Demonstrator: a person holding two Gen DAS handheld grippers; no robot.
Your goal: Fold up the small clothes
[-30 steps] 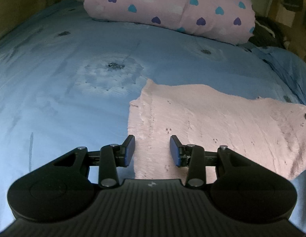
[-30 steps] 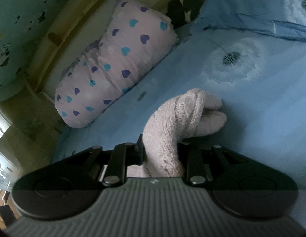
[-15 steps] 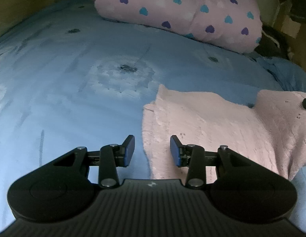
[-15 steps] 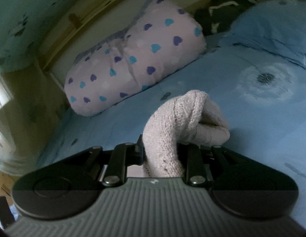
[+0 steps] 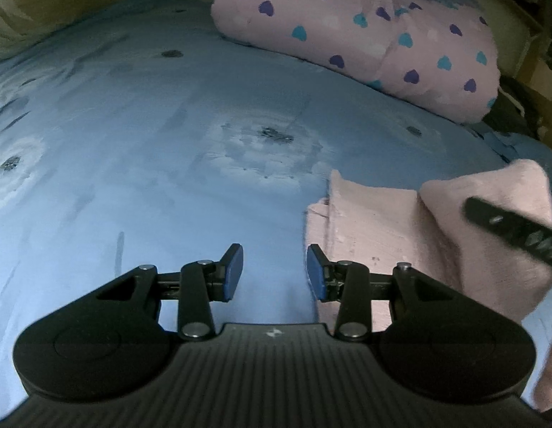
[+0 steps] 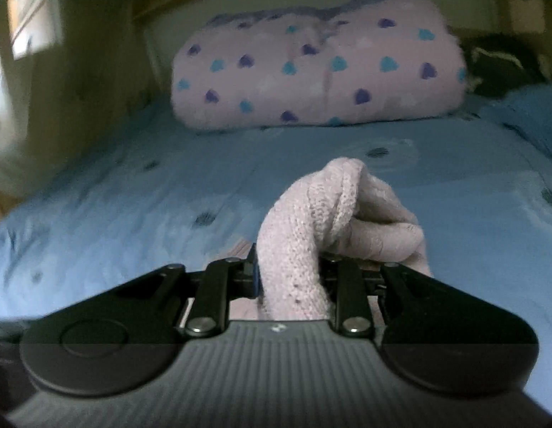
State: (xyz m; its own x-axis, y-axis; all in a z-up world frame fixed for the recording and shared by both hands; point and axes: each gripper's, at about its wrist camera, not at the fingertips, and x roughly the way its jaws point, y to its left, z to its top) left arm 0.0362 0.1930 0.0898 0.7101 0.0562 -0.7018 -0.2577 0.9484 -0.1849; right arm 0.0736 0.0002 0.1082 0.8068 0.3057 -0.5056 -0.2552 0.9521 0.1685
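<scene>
Right wrist view: a pink knit garment (image 6: 304, 235) is seen clamped between the right gripper (image 6: 290, 278) fingers, bunched above the blue bed (image 6: 133, 185). The left gripper (image 5: 274, 273) is held released over the bed, just beside the garment's flat part.

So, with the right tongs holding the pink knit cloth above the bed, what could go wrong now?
1. The right tongs grip only a bunched part of the pink knit cloth; it may slip out or land creased.
2. The left tongs are open over bare blue bedsheet, beside the cloth's edge, so nothing pins the flat part and it may drag along.
</scene>
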